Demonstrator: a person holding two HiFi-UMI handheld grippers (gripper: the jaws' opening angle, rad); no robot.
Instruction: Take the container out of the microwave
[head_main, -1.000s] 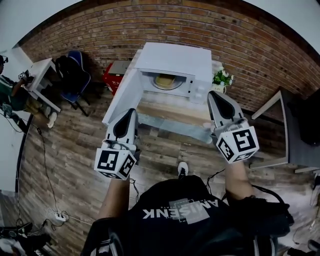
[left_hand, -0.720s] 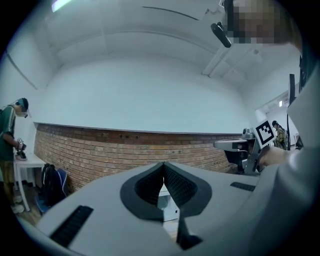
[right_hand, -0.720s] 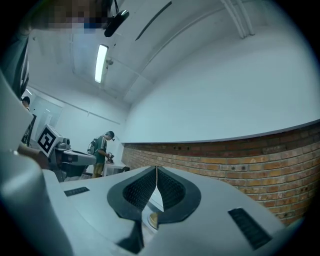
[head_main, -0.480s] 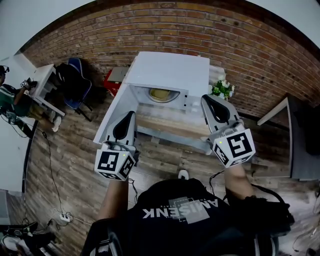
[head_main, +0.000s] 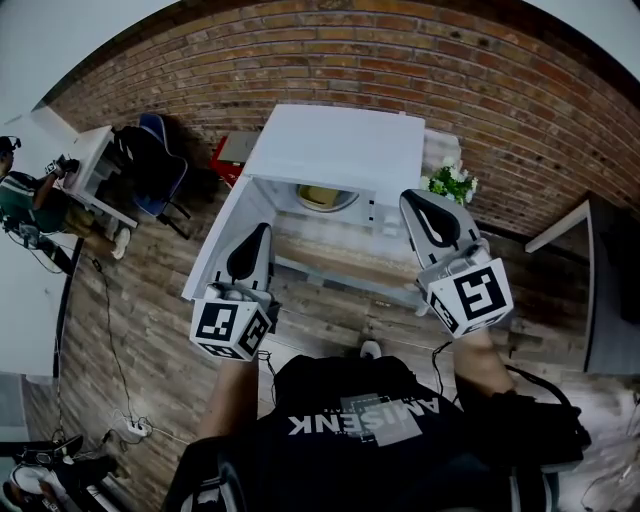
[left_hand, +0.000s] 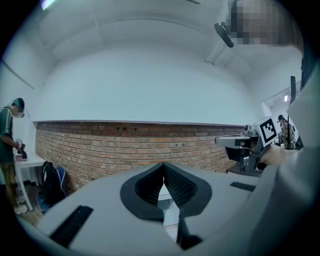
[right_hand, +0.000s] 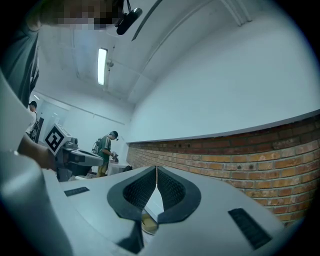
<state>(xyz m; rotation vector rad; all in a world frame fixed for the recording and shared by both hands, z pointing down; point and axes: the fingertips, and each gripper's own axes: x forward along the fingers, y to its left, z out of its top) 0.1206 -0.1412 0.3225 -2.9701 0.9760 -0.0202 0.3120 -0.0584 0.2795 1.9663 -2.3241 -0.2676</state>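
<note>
- Since a second ago the microwave (head_main: 335, 140) fills more of the head view and its roof now hides more of the cavity. Both grippers have closed in on its front, and less of the container (head_main: 322, 197) shows than before.
- The brick wall (head_main: 500, 90) runs behind everything, with a plank floor (head_main: 130, 300) below it.
- The microwave stands on a wooden table (head_main: 330, 258). Its door (head_main: 222, 245) is swung wide open to the left.
- The container sits inside the cavity, toward the middle. It is round, with pale yellow contents and its mouth upward. Only its front arc shows under the roof, so no long axis can be told.
- The left gripper (head_main: 264, 228) is held level in front of the open door's inner face, short of the cavity. Its jaws are pressed together on nothing.
- The right gripper (head_main: 407, 198) points at the control panel (head_main: 385, 212), just right of the cavity mouth. Its jaws are likewise together and empty.
- Further off, a dark table (head_main: 610, 300) stands at the right. A white desk (head_main: 88, 165) with a person (head_main: 22, 200) beside it is at the left, and near it a blue chair (head_main: 155, 150).
- A red box (head_main: 222, 165) lies left of the microwave, behind the door. A small plant (head_main: 449, 183) with white flowers stands just right of it.
</note>
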